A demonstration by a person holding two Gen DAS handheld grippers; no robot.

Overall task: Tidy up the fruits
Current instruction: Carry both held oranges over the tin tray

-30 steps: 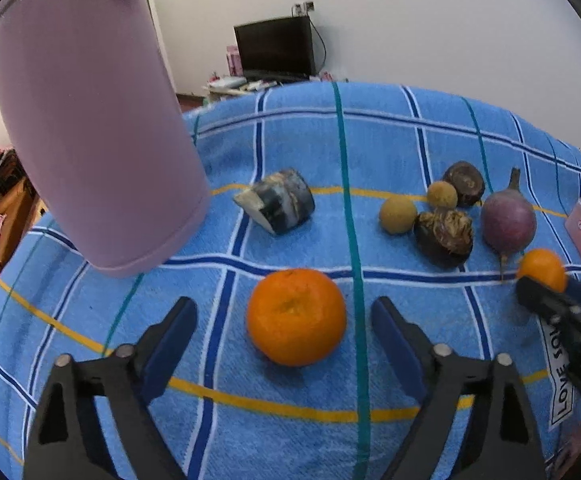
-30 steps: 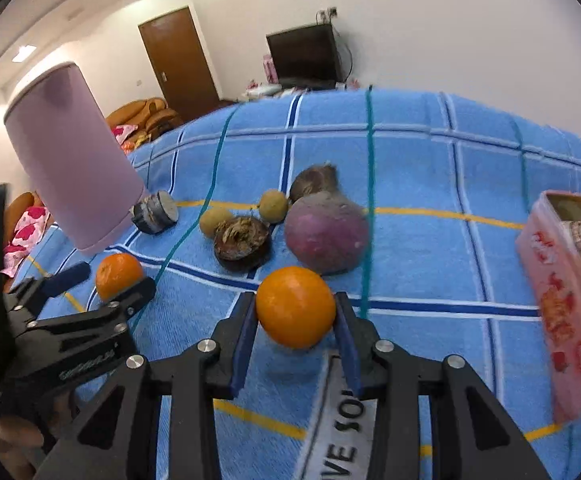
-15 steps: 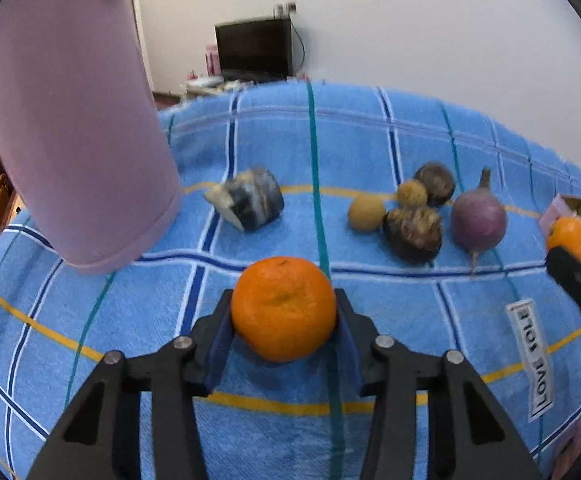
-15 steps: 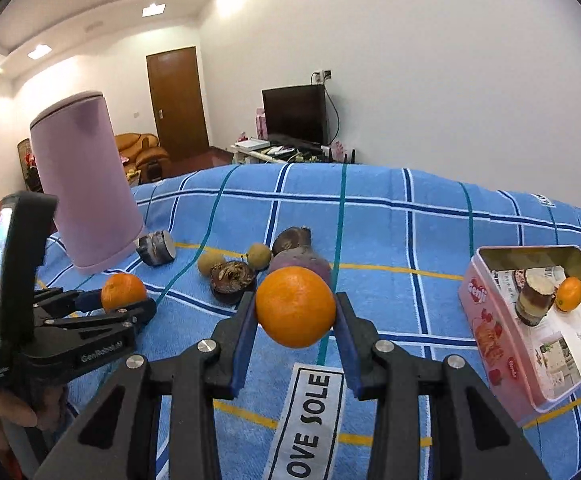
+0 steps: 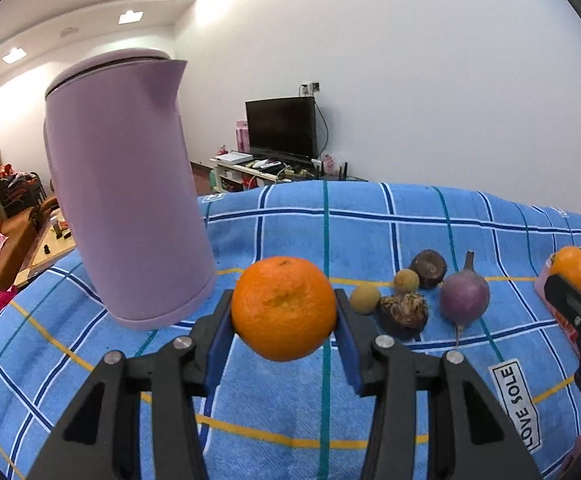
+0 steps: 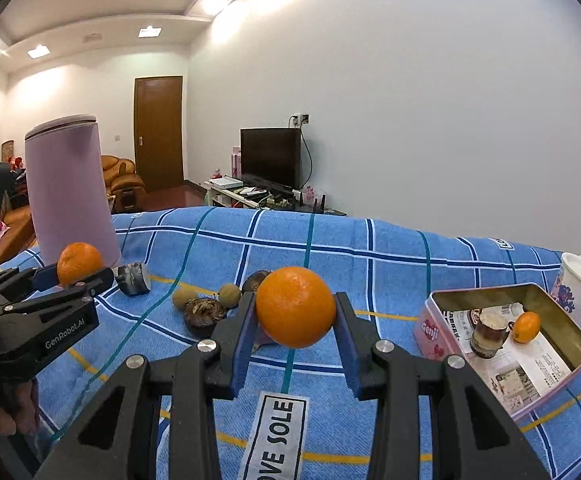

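Note:
My left gripper (image 5: 283, 320) is shut on an orange (image 5: 284, 300) and holds it off the blue checked cloth (image 5: 370, 232). The right wrist view shows that same orange (image 6: 79, 264) at the left, in the left gripper (image 6: 70, 276). My right gripper (image 6: 295, 320) is shut on a second orange (image 6: 295, 304), also lifted above the cloth. To its right stands an open pink tin (image 6: 434, 328) with a small orange (image 6: 527, 326) and a little jar (image 6: 488, 332) inside. The right gripper's orange (image 5: 572, 270) shows at the right edge of the left wrist view.
A tall purple kettle (image 5: 126, 188) stands at the left of the cloth. Between the grippers lie a purple round root (image 5: 464, 300), two small brown fruits (image 5: 365, 299) and two dark husked ones (image 5: 404, 312). A tape roll (image 6: 132, 278) and a white mug (image 6: 580, 292) sit nearby.
The left gripper closed on the orange lying on the cloth and raised it. The right gripper lifted its orange higher. Both views have tilted up toward the room.

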